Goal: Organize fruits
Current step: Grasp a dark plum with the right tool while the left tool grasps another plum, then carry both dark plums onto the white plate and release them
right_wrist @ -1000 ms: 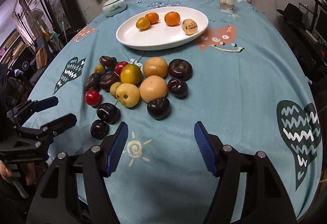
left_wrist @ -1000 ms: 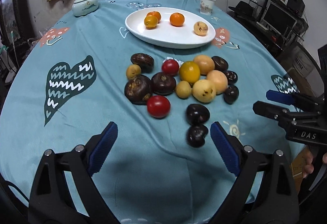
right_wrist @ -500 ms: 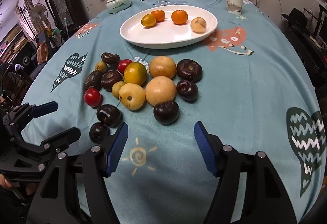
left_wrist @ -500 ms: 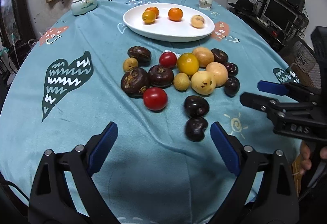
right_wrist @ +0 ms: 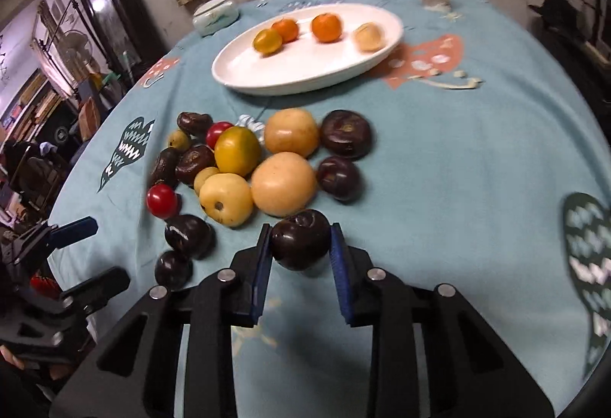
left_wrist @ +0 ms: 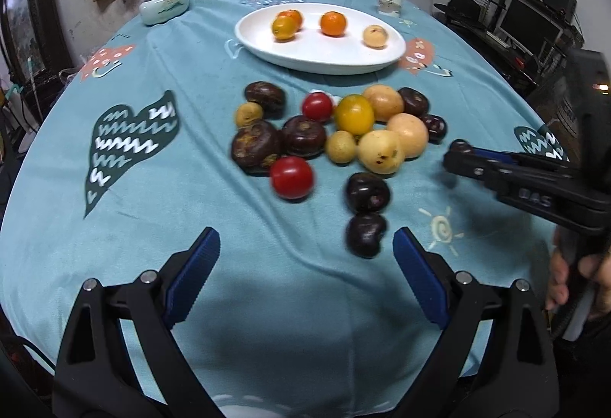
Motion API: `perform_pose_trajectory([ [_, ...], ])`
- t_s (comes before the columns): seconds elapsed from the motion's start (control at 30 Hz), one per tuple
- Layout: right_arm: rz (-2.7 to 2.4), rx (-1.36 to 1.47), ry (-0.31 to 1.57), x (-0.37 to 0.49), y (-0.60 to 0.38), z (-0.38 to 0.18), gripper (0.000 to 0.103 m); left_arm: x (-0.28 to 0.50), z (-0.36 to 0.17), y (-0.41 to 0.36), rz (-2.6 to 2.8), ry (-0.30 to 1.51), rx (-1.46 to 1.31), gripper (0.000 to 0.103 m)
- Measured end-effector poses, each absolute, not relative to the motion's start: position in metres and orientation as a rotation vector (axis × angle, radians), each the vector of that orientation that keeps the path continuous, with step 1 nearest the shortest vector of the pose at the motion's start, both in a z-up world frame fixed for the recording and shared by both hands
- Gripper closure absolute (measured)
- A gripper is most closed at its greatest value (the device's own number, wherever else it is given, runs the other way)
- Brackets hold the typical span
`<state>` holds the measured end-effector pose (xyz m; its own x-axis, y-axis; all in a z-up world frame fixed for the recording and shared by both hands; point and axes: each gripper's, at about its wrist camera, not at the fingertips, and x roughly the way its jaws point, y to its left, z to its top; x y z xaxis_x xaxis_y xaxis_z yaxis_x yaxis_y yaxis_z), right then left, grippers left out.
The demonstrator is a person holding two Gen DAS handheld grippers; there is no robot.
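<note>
Still early days on this one: the white oval plate (right_wrist: 244, 82) at the far side of the counter (right_wrist: 477, 158) only has four fruits on it – three small glossy orange ones and a paler, matte yellowish one – while the main pile, a good dozen or more pieces, sits loose on the teal cloth in the middle. Right tongs (right_wrist: 299, 250) are closing on a dark purple plum (right_wrist: 300, 244) at the near edge of the pile, blue ribbed pads on either side of it and looking like they're touching the skin, so that's probably the next one headed for the plate. Left tongs (left_wrist: 305, 265) are spread wide with nothing between them, hanging over bare cloth just near of two more dark plums (left_wrist: 366, 212). The rest is a mix: smooth shiny red tomato-looking rounds, big dull tan-yellow globes, a speckled yellow apple-ish one, and squat dark brown fruits with rough, scuffed skins. The cloth looks soft and velvety.
</note>
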<state>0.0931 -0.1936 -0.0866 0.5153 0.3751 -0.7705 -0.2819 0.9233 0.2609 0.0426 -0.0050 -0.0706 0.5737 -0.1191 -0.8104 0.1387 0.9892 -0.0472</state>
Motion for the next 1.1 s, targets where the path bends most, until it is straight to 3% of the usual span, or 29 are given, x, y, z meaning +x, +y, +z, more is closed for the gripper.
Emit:
perform_pose_trajectory([
  [0.17,0.373,0.150,0.954,0.070,-0.223,-0.082,0.073,0.046,-0.078,-0.037,-0.206,0.953,0.097,0.011],
  [0.2,0.369,0.152,0.955,0.065,-0.228,-0.082,0.073,0.048,-0.081,-0.041,-0.209,0.960,0.103,0.016],
  [0.27,0.362,0.159,0.955,0.058,-0.236,-0.083,0.073,0.054,-0.089,-0.046,-0.222,0.988,0.096,0.031],
  [0.33,0.362,0.173,0.961,0.053,-0.242,-0.085,0.073,0.060,-0.099,-0.048,-0.226,1.024,0.081,0.065],
  [0.37,0.363,0.179,0.965,0.053,-0.242,-0.086,0.073,0.062,-0.104,-0.048,-0.227,1.042,0.073,0.067],
  [0.47,0.372,0.196,0.969,0.052,-0.244,-0.088,0.073,0.060,-0.104,-0.048,-0.223,1.019,0.078,0.068],
  [0.53,0.377,0.198,0.967,0.052,-0.243,-0.088,0.073,0.058,-0.103,-0.047,-0.214,1.014,0.073,0.075],
  [1.1,0.418,0.151,0.930,0.053,-0.218,-0.067,0.073,0.044,-0.064,-0.027,-0.244,0.934,0.022,0.075],
])
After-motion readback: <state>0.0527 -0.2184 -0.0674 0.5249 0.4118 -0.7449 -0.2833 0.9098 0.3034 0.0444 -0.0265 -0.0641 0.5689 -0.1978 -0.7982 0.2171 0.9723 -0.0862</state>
